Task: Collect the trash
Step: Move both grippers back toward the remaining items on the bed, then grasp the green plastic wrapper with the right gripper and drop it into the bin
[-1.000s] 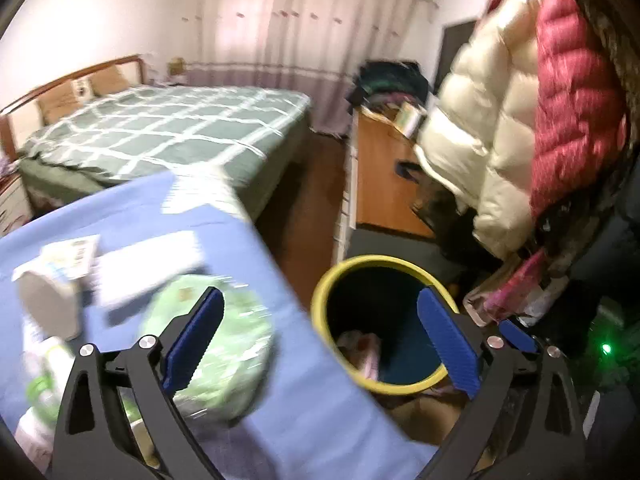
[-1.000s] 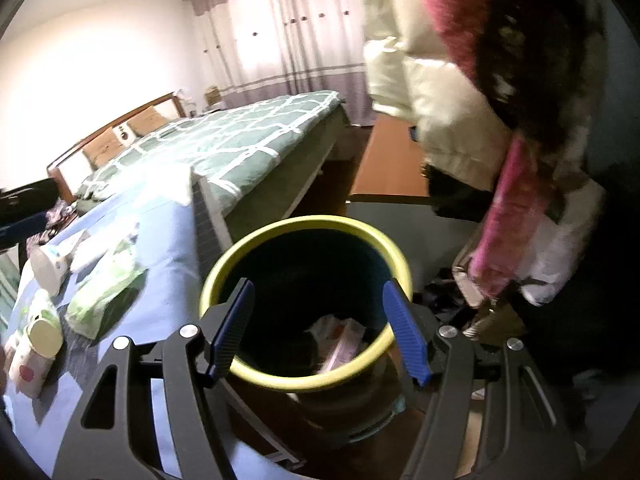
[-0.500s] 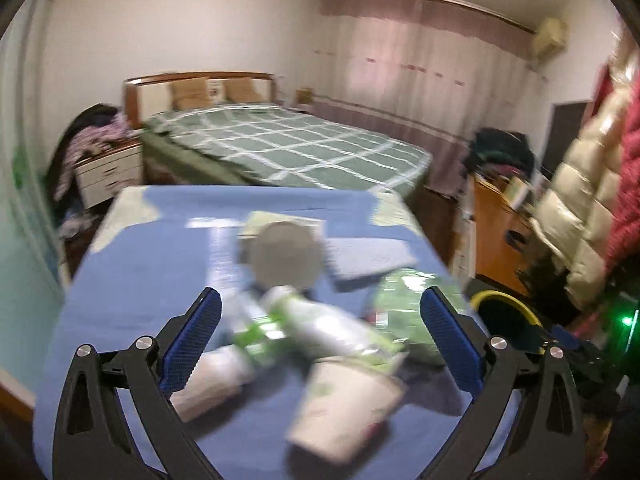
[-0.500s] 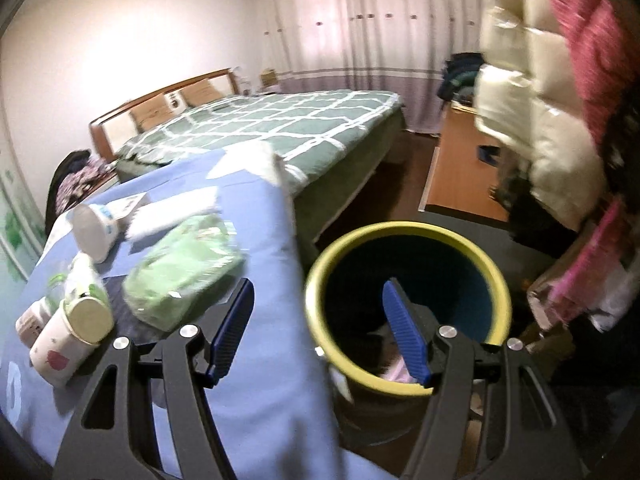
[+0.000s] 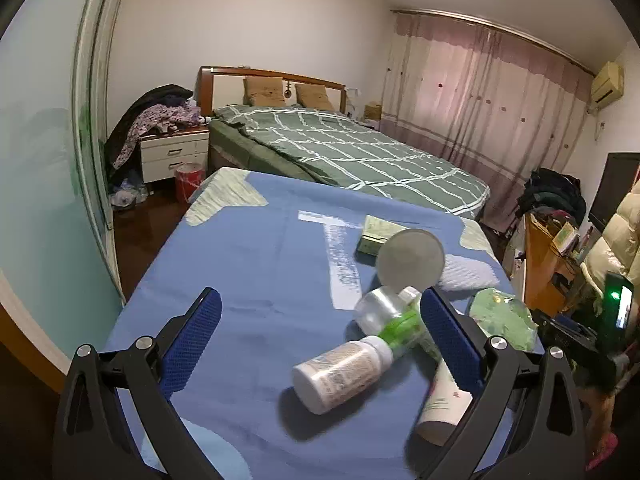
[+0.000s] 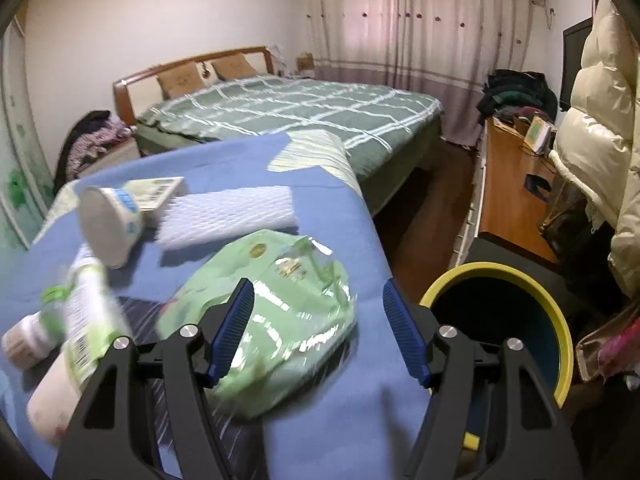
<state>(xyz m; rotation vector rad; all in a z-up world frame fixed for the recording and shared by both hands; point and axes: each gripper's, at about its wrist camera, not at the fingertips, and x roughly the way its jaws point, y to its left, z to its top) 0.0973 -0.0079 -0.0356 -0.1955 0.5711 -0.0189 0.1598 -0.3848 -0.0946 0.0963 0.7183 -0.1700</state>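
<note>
Trash lies on a blue table (image 5: 260, 280). In the left wrist view a white pill bottle (image 5: 340, 372) lies on its side, with a clear bottle with a green label (image 5: 394, 318), a paper cup (image 5: 442, 400), a round white cup (image 5: 411, 258) and a green plastic bag (image 5: 504, 324). My left gripper (image 5: 320, 344) is open and empty above the table, left of the pile. My right gripper (image 6: 320, 332) is open over the green plastic bag (image 6: 276, 312). A yellow-rimmed bin (image 6: 516, 320) stands on the floor right of the table.
A white foam sheet (image 6: 232, 216) and a small carton (image 6: 158, 190) lie further back on the table. A bed with a green checked cover (image 5: 352, 156) stands behind it. A wooden desk (image 6: 516, 196) and hanging coats (image 6: 596, 128) are at the right.
Both grippers have swung left from the bin toward the table. The left view now faces the bottles and cups; the right gripper now sits over the green bag.
</note>
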